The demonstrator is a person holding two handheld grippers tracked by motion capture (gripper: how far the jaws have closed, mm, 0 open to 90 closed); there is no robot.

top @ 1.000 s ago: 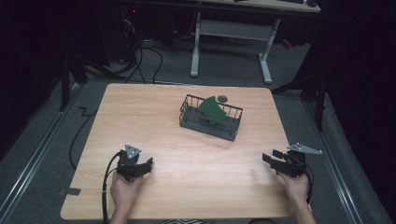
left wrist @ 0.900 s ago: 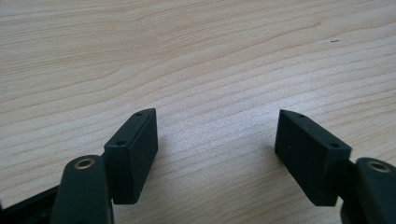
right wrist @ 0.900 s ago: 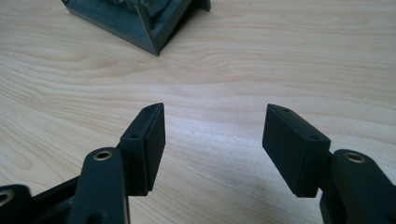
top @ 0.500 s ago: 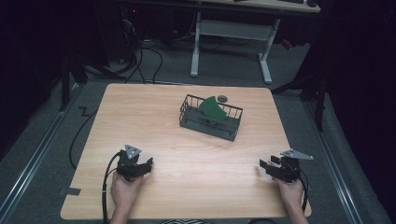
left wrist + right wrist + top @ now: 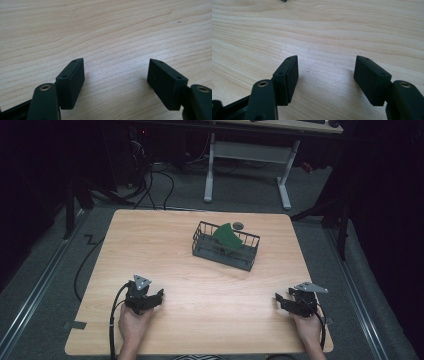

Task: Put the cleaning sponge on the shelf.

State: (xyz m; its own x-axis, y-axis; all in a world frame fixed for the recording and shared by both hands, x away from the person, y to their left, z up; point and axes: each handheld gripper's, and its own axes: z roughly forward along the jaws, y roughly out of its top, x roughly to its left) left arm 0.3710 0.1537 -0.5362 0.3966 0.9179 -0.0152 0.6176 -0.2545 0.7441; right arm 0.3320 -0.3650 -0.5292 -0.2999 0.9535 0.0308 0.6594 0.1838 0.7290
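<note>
The right claw (image 5: 287, 301) has sunk to the near right of the pale wooden counter (image 5: 200, 270), jaws just widening, nothing between them. The left claw (image 5: 152, 297) rests wide and empty. The black wire basket (image 5: 225, 255) holding a green sheet (image 5: 227, 236) sits far off, apparently finished.

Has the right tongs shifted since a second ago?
Yes. The right tongs slid left and nearer the table's front edge; the wire basket stayed put.
</note>
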